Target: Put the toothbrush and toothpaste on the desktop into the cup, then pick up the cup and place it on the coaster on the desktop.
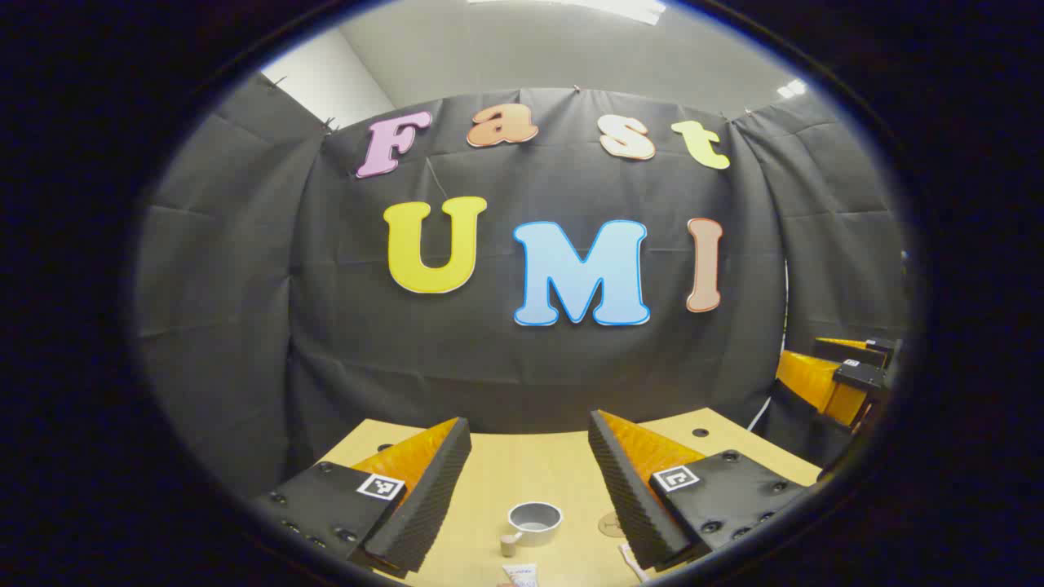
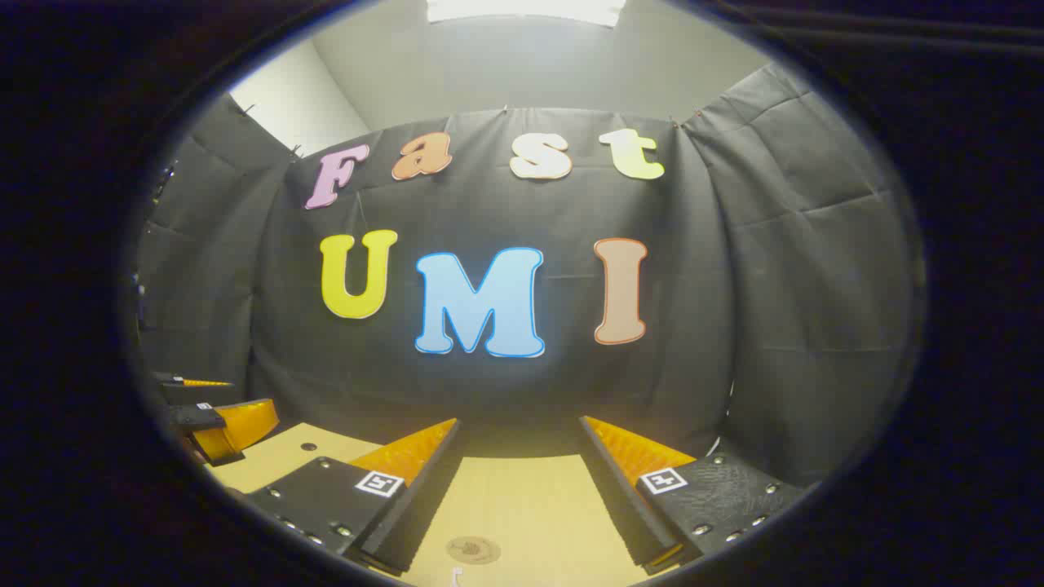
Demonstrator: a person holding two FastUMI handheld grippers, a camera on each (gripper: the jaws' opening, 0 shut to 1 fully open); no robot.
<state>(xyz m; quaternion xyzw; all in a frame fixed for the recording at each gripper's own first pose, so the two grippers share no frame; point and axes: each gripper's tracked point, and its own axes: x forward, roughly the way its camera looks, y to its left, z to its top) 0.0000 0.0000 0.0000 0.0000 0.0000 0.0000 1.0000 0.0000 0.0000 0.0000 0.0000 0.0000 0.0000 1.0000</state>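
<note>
From the left gripper (image 1: pixel 528 481), fingers spread and empty, the grey round handled cup (image 1: pixel 534 522) sits on the wooden desktop (image 1: pixel 522 465) below and between them; the white toothpaste tube (image 1: pixel 519 575) lies just nearer, the toothbrush (image 1: pixel 630 561) to the cup's right. The right gripper (image 2: pixel 519 481), equally spread, looks down on the round tan coaster (image 2: pixel 473 549).

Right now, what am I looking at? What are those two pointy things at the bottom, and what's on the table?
Those are the two fingers of a grabbing tool a person holds, one in each hand. A camera rides on each.

In the left gripper view, the left tool is open, holding nothing. On the wooden table stand a grey cup, the toothpaste and the toothbrush.

In the right gripper view, the right tool is open and empty too, above a round coaster.
</note>
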